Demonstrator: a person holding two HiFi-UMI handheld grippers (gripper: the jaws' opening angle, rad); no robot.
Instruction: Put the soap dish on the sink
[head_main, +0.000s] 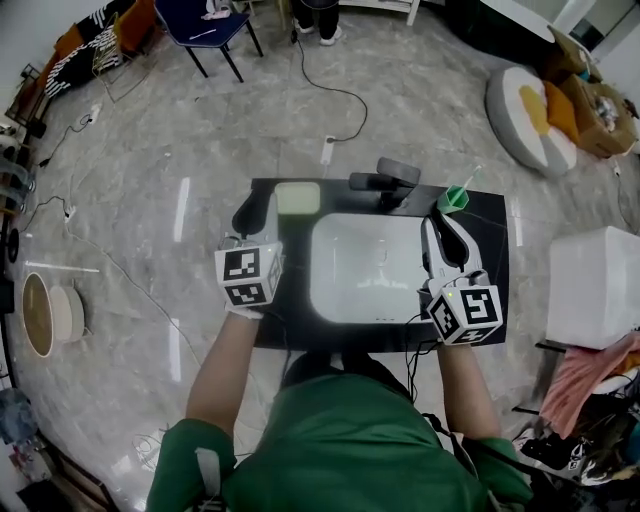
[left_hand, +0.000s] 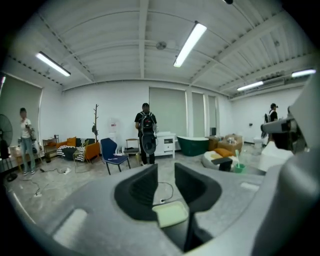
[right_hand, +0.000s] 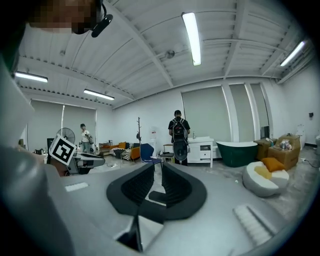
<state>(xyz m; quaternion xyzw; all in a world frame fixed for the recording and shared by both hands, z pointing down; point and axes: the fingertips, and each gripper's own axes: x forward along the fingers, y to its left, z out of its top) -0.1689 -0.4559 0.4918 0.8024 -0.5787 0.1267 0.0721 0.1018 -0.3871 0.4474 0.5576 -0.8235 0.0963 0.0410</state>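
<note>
- A person in a green top stands at a black countertop holding a two-jaw gripper in each hand, seen from above.
- A white rectangular sink basin is set into the middle of the countertop.
- The pale green rectangular soap dish lies flat on the countertop at its far left corner, just beside the basin's far left corner.
- The left gripper hovers over the countertop's left side, its tips near the dish but apart from it.
- In the left gripper view, the left gripper has its jaws parted with nothing between them. The soap dish shows just beyond and below the tips.
- The right gripper is over the basin's right edge.
- In the right gripper view, the right gripper has its jaws slightly parted and grips nothing.
- A black faucet stands behind the basin.
- A green cup holding a toothbrush stands at the far right corner of the countertop.
- A blue chair stands on the marble floor well beyond the countertop.
</note>
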